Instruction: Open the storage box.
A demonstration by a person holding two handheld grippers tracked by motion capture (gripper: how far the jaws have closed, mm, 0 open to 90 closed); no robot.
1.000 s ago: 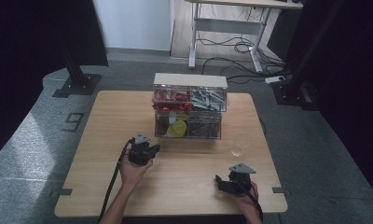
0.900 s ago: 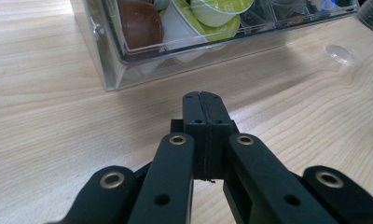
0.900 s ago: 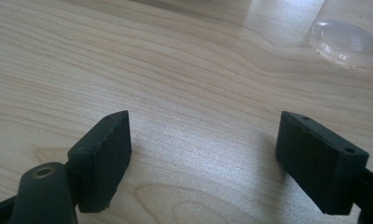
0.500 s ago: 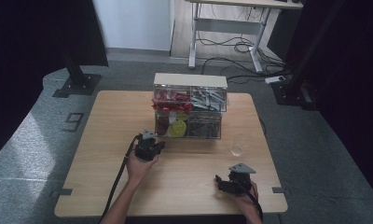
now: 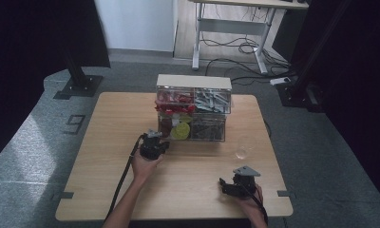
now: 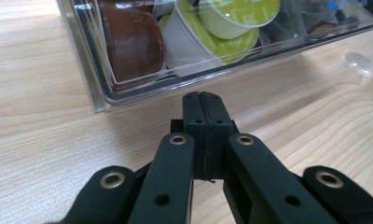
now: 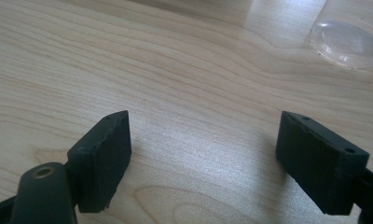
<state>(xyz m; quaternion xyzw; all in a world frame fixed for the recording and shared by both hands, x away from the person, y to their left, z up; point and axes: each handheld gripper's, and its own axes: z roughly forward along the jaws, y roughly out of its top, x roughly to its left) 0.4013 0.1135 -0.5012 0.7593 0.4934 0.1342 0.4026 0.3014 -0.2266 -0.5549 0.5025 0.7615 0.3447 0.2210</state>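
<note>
The left tongs [image 6: 204,100] are pressed fully together with nothing between them, tips just short of the lower front edge of the clear drawer unit [image 5: 193,111] that stands at the far middle of the table [image 5: 107,142]. In the left gripper view the near lower drawer [image 6: 142,88] is shut; behind its wall lie a brown capsule [image 6: 133,42] and green-lidded capsules [image 6: 236,14]. The tongs do not touch the drawer; a narrow strip of table shows between them.

The right tongs [image 7: 212,158] stand wide apart and empty, low over bare wood near the person's edge of the table, well apart from the unit. A clear glass [image 5: 242,148] stands to the right of the unit, apparently empty.

Judgement: the work is at its start. No capsule is out, no drawer is open. Left to do, as it appears: open the lower drawer and take an item from it.
</note>
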